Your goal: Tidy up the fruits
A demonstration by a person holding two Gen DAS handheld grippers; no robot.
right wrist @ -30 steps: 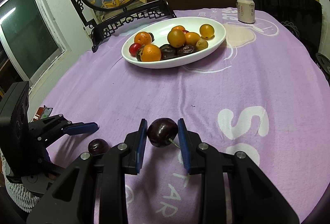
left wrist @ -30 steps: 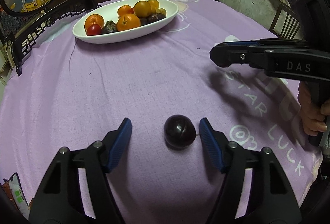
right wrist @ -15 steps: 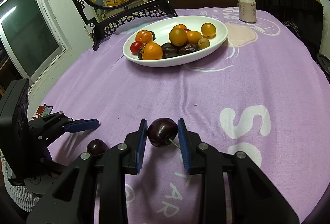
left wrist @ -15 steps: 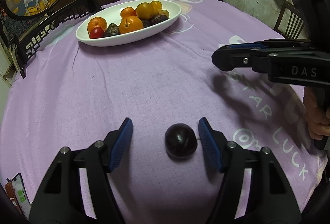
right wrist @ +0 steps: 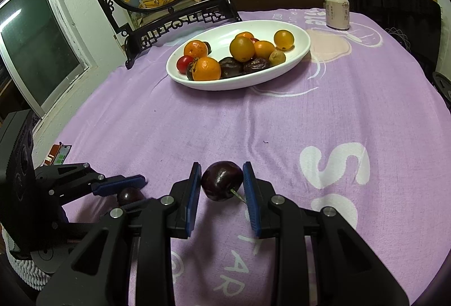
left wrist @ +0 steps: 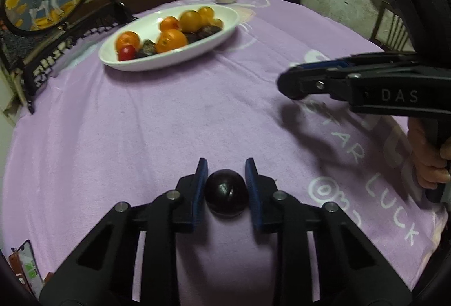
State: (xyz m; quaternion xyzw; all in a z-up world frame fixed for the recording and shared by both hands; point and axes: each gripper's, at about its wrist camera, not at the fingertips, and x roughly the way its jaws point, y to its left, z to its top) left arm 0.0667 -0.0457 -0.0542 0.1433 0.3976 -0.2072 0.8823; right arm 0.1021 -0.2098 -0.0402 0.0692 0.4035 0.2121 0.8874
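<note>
With each gripper clamped on its own dark fruit, both look set for one trip to the bowl. Nearest in the left wrist view, the left gripper (left wrist: 226,174) has its blue pads touching either side of a plum (left wrist: 226,194), narrowed to just the fruit's width; the plum sits low, at or barely off the cloth (left wrist: 141,136) (I cannot tell which), so this grip looks only just made. In the right wrist view, the right gripper (right wrist: 222,179) pinches a cherry (right wrist: 221,180) the same way, stem poking out toward the right pad, and the shadow below suggests it is carried clear of the cloth.

Both tools point forward and slightly down along the table, the right one held higher and level by a hand (left wrist: 428,159) on its grip, off to the left gripper's right.

Well beyond them lies the white bowl (right wrist: 293,63), already heaped with oranges and darker fruit, open space at its near rim. Farther still stands a can (right wrist: 336,11).
</note>
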